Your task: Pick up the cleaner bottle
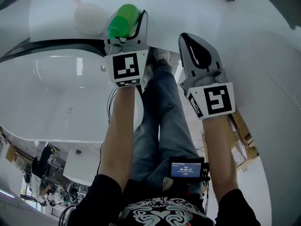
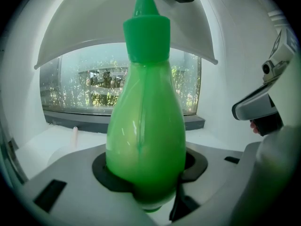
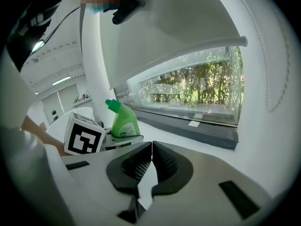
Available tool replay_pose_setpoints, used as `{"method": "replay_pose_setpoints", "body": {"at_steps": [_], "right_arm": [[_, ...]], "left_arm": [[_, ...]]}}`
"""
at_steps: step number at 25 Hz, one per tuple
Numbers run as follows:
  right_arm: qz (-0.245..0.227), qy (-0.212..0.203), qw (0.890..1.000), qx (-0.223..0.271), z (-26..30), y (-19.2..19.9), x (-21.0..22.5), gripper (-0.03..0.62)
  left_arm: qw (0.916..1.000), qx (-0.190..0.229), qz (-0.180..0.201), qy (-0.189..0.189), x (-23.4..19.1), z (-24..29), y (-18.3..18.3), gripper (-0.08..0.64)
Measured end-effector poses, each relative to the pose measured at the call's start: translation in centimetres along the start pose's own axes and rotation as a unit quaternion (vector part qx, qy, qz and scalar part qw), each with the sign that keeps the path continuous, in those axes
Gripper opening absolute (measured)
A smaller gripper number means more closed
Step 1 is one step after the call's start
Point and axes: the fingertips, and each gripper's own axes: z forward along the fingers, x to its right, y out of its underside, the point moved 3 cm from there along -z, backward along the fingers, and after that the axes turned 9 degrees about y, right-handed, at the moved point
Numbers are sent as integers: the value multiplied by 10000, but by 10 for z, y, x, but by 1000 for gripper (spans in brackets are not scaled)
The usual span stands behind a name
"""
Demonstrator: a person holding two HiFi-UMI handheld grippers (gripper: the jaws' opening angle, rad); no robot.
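left gripper (image 1: 128, 21) — pinching cleaner bottle (image 2: 146, 126) | right gripper (image 3: 150, 164) — pressed together, empty

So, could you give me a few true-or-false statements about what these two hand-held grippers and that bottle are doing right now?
1. The bottle is green. True.
2. The jaws of the right hand-held gripper are together, with nothing between them. True.
3. The bottle sits in the right hand-held gripper. False: it stands between the jaws of the left hand-held gripper, whose pads hug its sides.
4. The bottle's cap is missing. False: a green cap sits on its neck.
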Motion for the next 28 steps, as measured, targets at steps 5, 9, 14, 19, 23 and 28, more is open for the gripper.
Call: {"method": "replay_pose_setpoints", "body": {"at_steps": [5,9,14,19,23,28], "right_arm": [[5,27,10000,-11,-1,2,3,26],[11,40,10000,-28,-2,4,6,26],[19,35,10000,-37,-2,5,5,26],[116,-1,9999,-9,1,3,2,26],[144,21,9999,-10,3,3,4,26],[188,72,9998,36,4,0,10,26]], "left_arm": [[9999,113,-33,94,-3,6,1,213],[9992,187,-314,149,-9,5,1,209],[9976,265,-595,225,-16,5,-1,207],[9947,320,-947,257,-26,5,0,206],[9846,483,-1669,187,-39,2,5,206],[9697,599,-2358,201,-51,0,10,204]]}}
